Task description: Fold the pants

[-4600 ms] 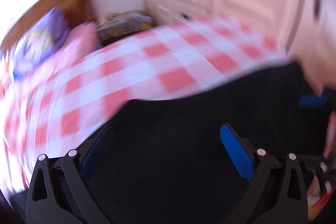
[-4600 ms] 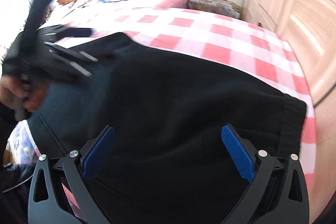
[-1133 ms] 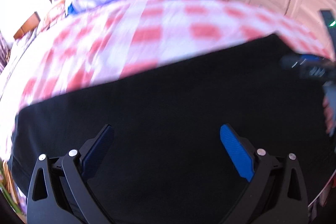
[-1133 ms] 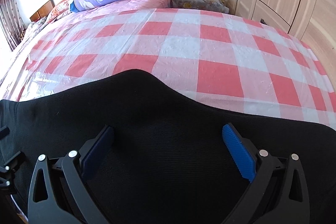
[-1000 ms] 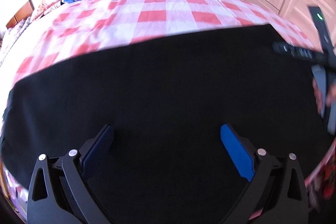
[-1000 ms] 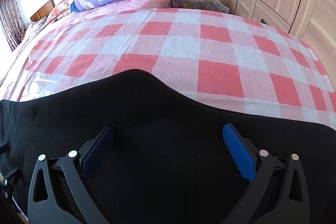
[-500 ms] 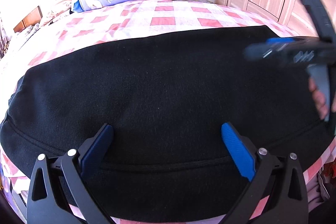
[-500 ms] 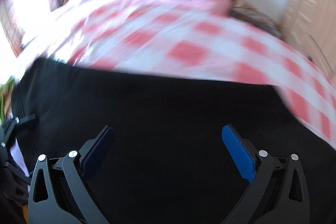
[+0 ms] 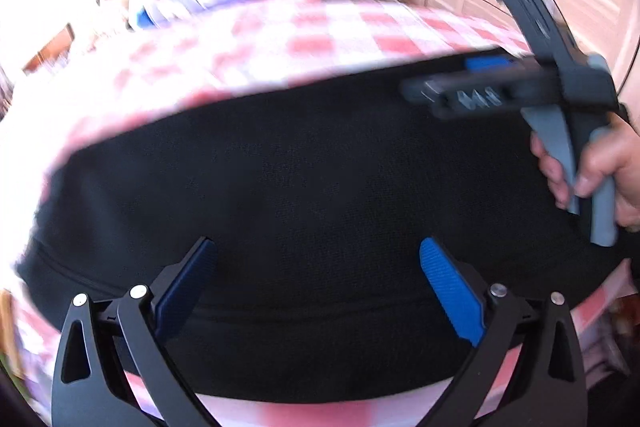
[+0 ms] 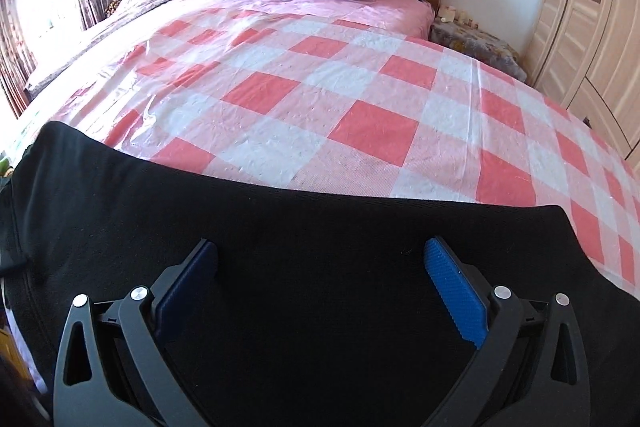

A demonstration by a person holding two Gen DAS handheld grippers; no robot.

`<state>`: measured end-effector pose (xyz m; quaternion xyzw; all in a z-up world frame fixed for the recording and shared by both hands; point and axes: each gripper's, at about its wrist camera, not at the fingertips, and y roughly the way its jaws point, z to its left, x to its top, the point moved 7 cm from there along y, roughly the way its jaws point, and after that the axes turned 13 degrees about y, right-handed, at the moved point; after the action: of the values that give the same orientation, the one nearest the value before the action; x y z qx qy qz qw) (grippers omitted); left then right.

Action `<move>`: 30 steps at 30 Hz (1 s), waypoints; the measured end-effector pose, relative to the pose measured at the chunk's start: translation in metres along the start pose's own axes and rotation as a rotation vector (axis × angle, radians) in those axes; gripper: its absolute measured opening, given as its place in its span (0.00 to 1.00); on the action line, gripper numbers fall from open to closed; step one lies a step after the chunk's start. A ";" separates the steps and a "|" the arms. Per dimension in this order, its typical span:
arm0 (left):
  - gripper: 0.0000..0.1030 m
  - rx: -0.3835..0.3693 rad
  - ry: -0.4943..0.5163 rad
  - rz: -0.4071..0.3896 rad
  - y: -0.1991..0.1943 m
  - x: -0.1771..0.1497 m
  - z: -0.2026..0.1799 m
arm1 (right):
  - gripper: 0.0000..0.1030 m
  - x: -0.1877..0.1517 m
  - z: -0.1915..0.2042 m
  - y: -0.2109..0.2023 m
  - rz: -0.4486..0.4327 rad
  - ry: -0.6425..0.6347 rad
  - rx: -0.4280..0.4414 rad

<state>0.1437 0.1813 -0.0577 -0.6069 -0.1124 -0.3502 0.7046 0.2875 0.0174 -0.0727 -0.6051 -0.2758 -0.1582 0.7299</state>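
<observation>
Pants: the black knit pants (image 10: 320, 267) lie flat across the near edge of the bed with the pink-and-white checked plastic-covered sheet (image 10: 360, 99), in one wide band.
Change: half a second ago the right view was smeared; now it is sharp and steady, while the left view blurs.
Left tool (image 9: 316, 287): released, spread wide above the cloth, holding nothing.
Right tool (image 10: 320, 283): released too, empty.
Meaning: the pants look laid out, probably ready for a fold.
</observation>
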 end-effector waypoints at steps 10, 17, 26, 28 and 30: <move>0.99 0.039 -0.293 0.025 0.035 -0.041 0.100 | 0.96 -0.003 0.000 0.001 -0.004 -0.017 -0.023; 0.99 0.047 -0.319 0.013 0.037 -0.042 0.099 | 0.96 0.005 0.040 -0.021 -0.090 -0.101 -0.001; 0.99 0.038 -0.316 0.006 0.041 -0.043 0.102 | 0.96 0.023 0.003 0.004 0.001 0.014 -0.001; 0.99 0.040 -0.316 0.003 0.041 -0.043 0.102 | 0.96 0.025 -0.016 -0.023 -0.065 0.073 -0.001; 0.99 0.042 -0.315 0.002 0.040 -0.043 0.101 | 0.96 0.017 -0.038 -0.035 -0.054 0.093 -0.023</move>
<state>0.1650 0.2917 -0.0897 -0.6397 -0.2283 -0.2477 0.6909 0.2890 -0.0255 -0.0390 -0.5978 -0.2562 -0.2091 0.7303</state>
